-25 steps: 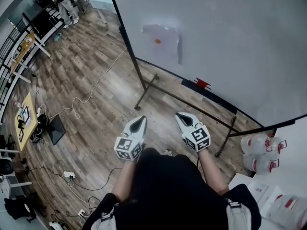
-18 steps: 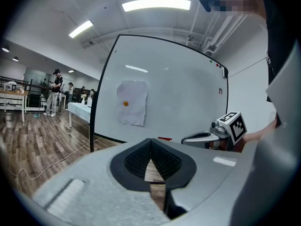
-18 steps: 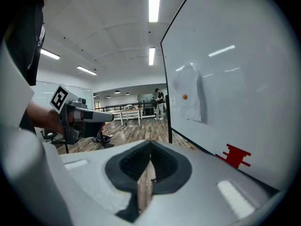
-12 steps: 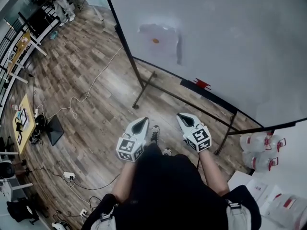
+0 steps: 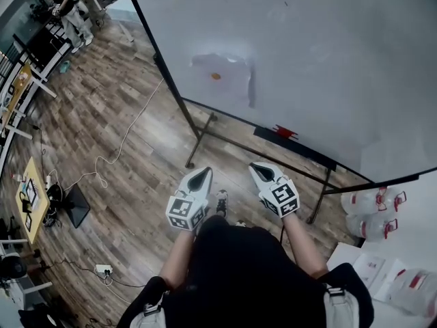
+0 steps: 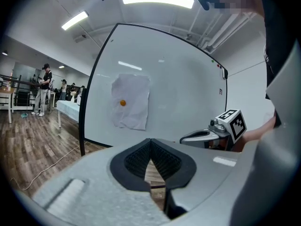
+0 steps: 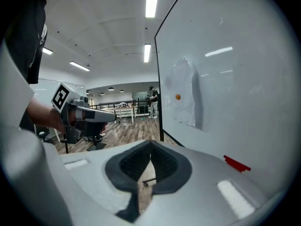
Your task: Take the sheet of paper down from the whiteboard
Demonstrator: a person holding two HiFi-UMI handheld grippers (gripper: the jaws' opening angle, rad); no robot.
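Approach to the board: both jaws shut and empty, paper still up.

Since a second ago the glossy white whiteboard (image 5: 328,60) in its black frame has slid lower and nearer in the head view, and a shoe now shows between the grippers. Both forearms reach forward side by side, level with each other. The left hand-held gripper (image 5: 199,175) and right hand-held gripper (image 5: 260,171) point toward 12 o'clock, ribbed black pads pressed together with nothing between them. The thin white sheet of paper (image 5: 225,80), wrinkled and curling off its right edge, hangs on the board at 12 o'clock from the grippers, well apart from them, pinned by a small round orange magnet (image 5: 216,76). A small red object (image 5: 285,131) sits at the sheet's 4 o'clock. Brown wood-plank floor (image 5: 116,121) lies below.
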